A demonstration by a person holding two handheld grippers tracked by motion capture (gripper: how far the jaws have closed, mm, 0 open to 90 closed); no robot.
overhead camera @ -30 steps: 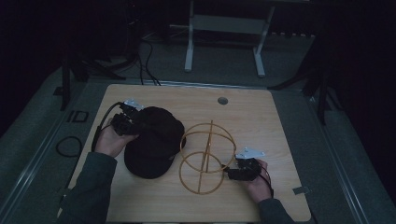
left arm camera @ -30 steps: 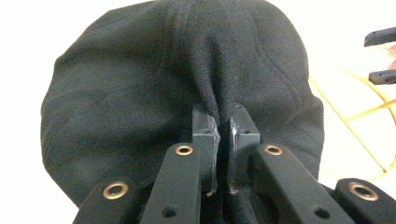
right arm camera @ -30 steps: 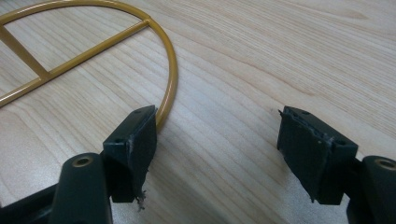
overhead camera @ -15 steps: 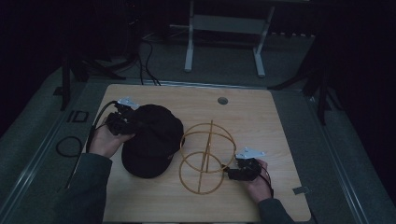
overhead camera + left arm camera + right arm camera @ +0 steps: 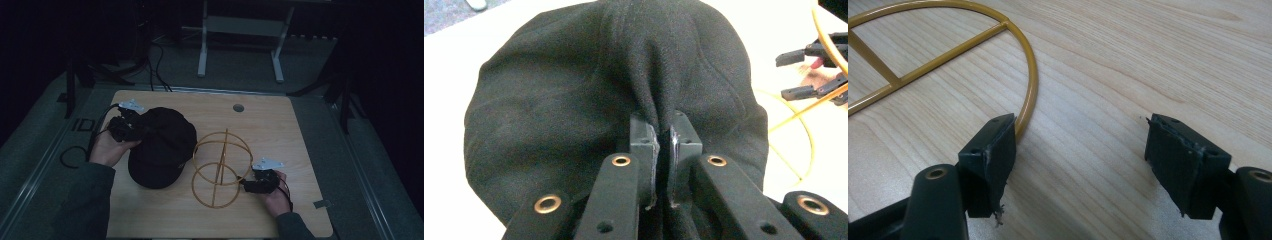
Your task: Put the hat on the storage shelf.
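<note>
Two tongs are at work: the left tongs (image 5: pixel 663 150) are clenched on a fold of the black cap (image 5: pixel 162 145) near the worktop's left edge; the right tongs (image 5: pixel 1083 160) are released beside the gold wire stand (image 5: pixel 220 167). Next, the cap probably must be lifted onto the stand.

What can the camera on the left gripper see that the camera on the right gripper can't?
The left gripper view shows the black hat, with a fold of its cloth pinched between the left gripper, whose jaws are closed. Farther off it shows the other gripper's black jaws near the person's fingers.

The right gripper view shows the right gripper with its jaws wide apart and nothing between them, low over bare wood grain.

Both views show the golden wire stand and the light wooden table.
</note>
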